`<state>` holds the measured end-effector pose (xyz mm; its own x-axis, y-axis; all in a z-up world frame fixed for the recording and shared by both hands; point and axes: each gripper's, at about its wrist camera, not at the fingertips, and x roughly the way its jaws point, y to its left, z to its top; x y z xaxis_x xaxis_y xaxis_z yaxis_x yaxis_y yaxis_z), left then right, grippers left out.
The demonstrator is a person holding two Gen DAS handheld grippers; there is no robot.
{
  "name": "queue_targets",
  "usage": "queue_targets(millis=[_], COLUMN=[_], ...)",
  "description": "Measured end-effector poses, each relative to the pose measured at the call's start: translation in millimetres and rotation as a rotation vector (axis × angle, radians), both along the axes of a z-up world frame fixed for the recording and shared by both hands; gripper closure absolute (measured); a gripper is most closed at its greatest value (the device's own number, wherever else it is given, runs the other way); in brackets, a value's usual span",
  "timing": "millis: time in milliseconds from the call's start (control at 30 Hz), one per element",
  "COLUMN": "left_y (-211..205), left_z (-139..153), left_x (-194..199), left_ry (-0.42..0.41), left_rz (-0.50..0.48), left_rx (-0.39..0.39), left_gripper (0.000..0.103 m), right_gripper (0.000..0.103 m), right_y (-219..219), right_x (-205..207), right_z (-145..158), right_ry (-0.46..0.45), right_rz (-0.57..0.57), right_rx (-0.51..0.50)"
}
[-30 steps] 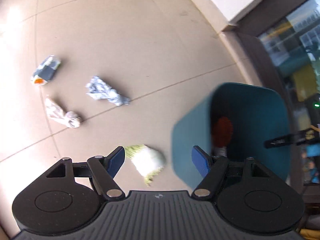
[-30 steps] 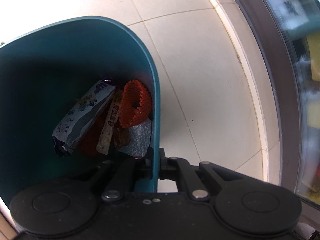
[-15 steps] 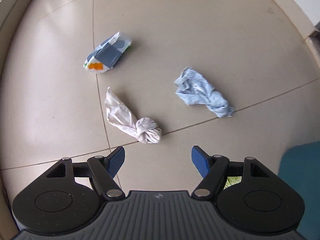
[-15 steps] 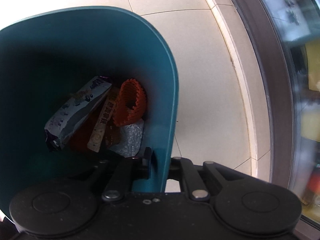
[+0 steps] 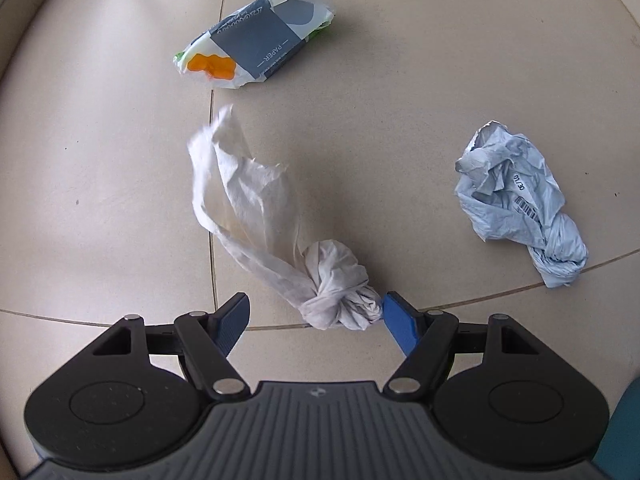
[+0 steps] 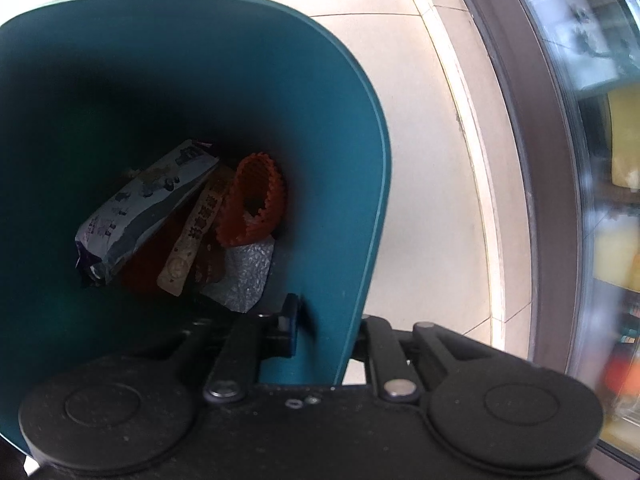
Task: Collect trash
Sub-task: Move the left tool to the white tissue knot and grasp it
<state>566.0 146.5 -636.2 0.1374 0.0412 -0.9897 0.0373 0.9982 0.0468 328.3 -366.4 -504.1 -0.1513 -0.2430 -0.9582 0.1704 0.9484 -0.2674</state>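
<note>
My left gripper [image 5: 316,300] points down at the tiled floor, open wide. The knot of a twisted white tissue [image 5: 332,276] lies between its blue fingertips, close to the right pad [image 5: 396,320]; neither pad presses it. A white, grey and orange paper pack [image 5: 260,44] lies farther off. A crumpled blue-grey bag [image 5: 520,200] lies to the right. My right gripper [image 6: 328,320] straddles the wall of the teal bin [image 6: 340,100]. Its jaws are opening and the pads stand off the wall. The bin holds a snack bag [image 6: 148,212], an orange foam net [image 6: 256,200] and other wrappers.
A corner of the teal bin [image 5: 628,420] shows at the lower right of the left wrist view. A dark door frame with glass [image 6: 540,160] runs along the right of the right wrist view, past a pale floor strip.
My left gripper swung away from the bin and came down over the white tissue, still open. My right gripper's fingers went from tight on the bin wall to spread apart.
</note>
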Motion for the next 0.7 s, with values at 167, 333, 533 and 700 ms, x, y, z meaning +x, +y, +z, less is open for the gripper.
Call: queue_targets(millis=[167, 333, 533, 700], left_y=[-0.3, 3.7, 8.2, 7.8], left_z=[-10.9, -9.4, 23.2, 93.4], left_x=[3.5, 4.0, -3.5, -18.2], left_ry=[0.018, -0.001, -0.032, -0.055], left_rz=[0.01, 0.019, 0.0, -0.037], left_rx=[0.012, -0.002, -0.027, -0.097], left_gripper=[0.048, 0.083, 0.087, 0.087], right_gripper=[0.09, 0.09, 0.091, 0.091], right_y=[10.9, 21.8, 21.4, 3.8], right_x=[9.7, 15.3, 14.2, 16.6], right_z=[3.4, 7.3, 13.1, 13.8], right_ry=[-0.012, -0.009, -0.01, -0.011], right_rz=[0.013, 0.022, 0.015, -0.003], right_rx=[-0.014, -0.014, -0.017, -0.026])
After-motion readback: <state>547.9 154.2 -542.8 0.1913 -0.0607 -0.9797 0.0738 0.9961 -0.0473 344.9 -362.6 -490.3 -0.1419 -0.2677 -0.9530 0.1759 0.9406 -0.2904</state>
